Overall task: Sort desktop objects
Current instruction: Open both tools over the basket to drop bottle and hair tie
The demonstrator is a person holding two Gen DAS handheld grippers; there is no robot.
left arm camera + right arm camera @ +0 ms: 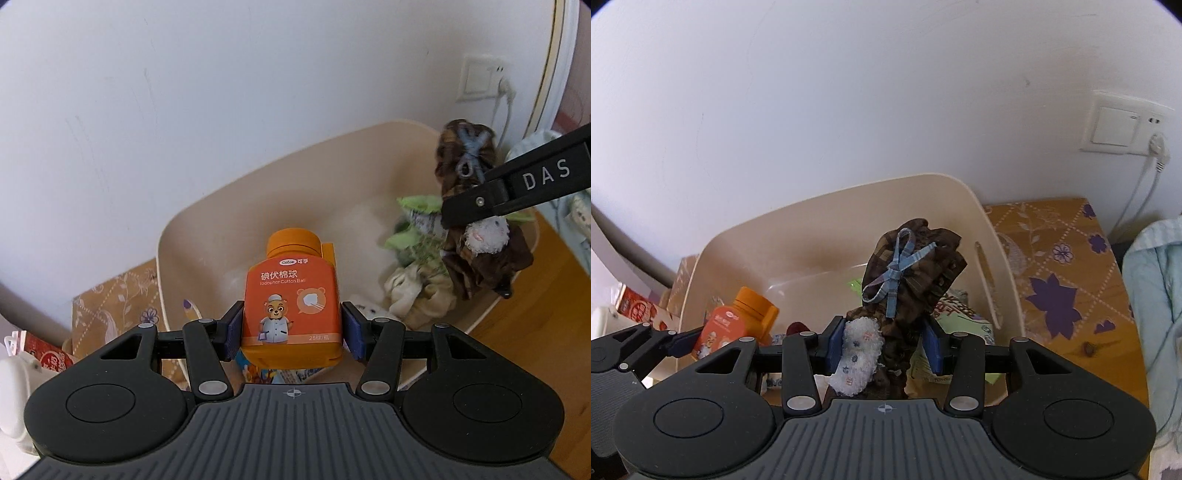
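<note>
Hovering grippers (pixel 291 328) (pixel 882 345) above bin (pixel 820 229).

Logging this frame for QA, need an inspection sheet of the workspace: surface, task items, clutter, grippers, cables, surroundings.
Surface: wooden desk with a floral cloth beside the cream plastic bin.
Job's things: orange iodophor cotton ball bottle and brown fabric bundle with blue bow, both held over the bin.
Clutter: snack packet and green-and-cream cloth items in the bin; red box at far left.
Grippers: left gripper shut on the bottle; right gripper shut on the bundle and a white fuzzy sock.
Cables: white cord from the wall socket.
Surroundings: white wall; pale blue fabric at right.
</note>
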